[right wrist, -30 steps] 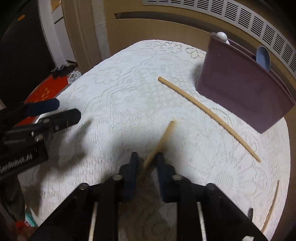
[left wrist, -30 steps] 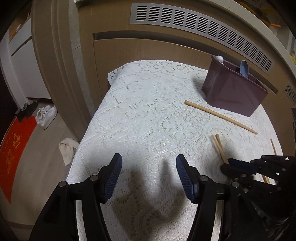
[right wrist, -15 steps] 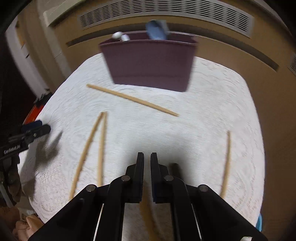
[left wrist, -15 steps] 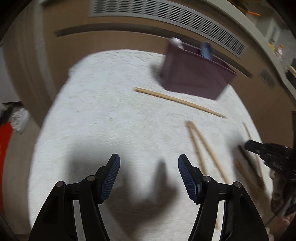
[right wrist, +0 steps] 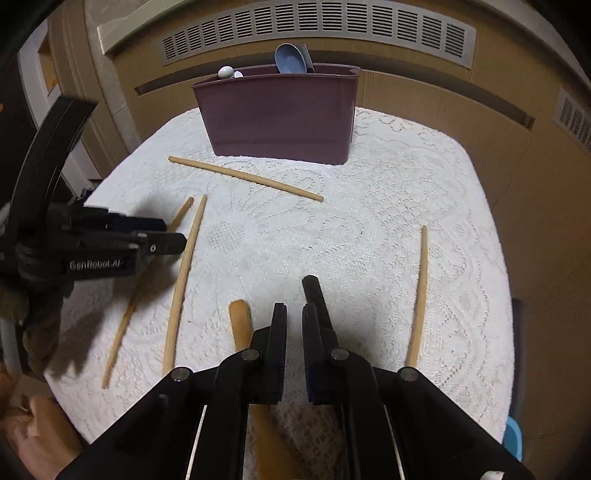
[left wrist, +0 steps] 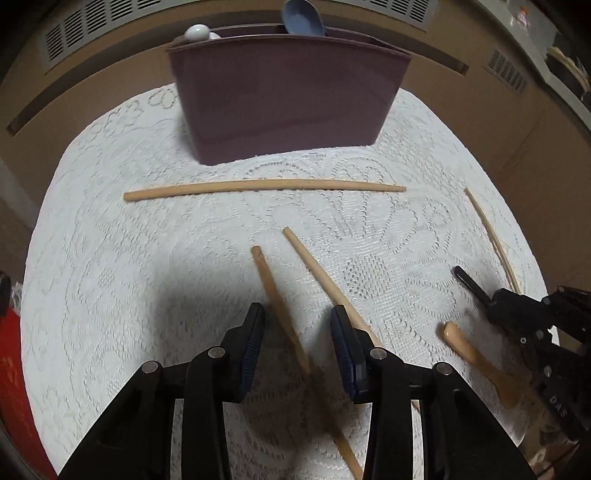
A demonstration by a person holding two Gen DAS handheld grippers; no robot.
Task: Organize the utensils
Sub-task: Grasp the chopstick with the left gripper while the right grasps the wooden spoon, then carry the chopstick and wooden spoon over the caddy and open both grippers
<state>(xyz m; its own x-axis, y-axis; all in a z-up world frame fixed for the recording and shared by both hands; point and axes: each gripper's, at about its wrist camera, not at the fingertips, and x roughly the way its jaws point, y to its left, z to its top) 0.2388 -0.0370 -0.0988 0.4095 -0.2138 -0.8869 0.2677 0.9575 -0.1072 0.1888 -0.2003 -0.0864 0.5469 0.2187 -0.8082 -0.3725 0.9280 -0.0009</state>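
Note:
My left gripper [left wrist: 296,309] hovers low over a pair of wooden chopsticks. Its jaws are closing, the left chopstick [left wrist: 275,288] lies between them untouched, and the right chopstick [left wrist: 314,262] runs along the right finger. My right gripper [right wrist: 294,308] is shut with nothing between its fingers, over a wooden handle [right wrist: 240,321]. A black rod-like shape [right wrist: 314,291] shows just past its right finger; whether that is a utensil I cannot tell. At the back, a purple holder [left wrist: 288,99] contains a blue spoon [left wrist: 303,18] and a white one [left wrist: 197,32].
One long chopstick [left wrist: 266,184] lies crosswise before the holder, another [right wrist: 419,302] near the table's right edge. White lace cloth [left wrist: 110,295] covers the small table. A brown cabinet with a vent [right wrist: 317,26] stands close behind. The floor drops away left and right.
The left gripper swung right across the cloth to the chopstick pair and its jaws narrowed. The right gripper left the chopstick it straddled and moved right to the wooden handle.

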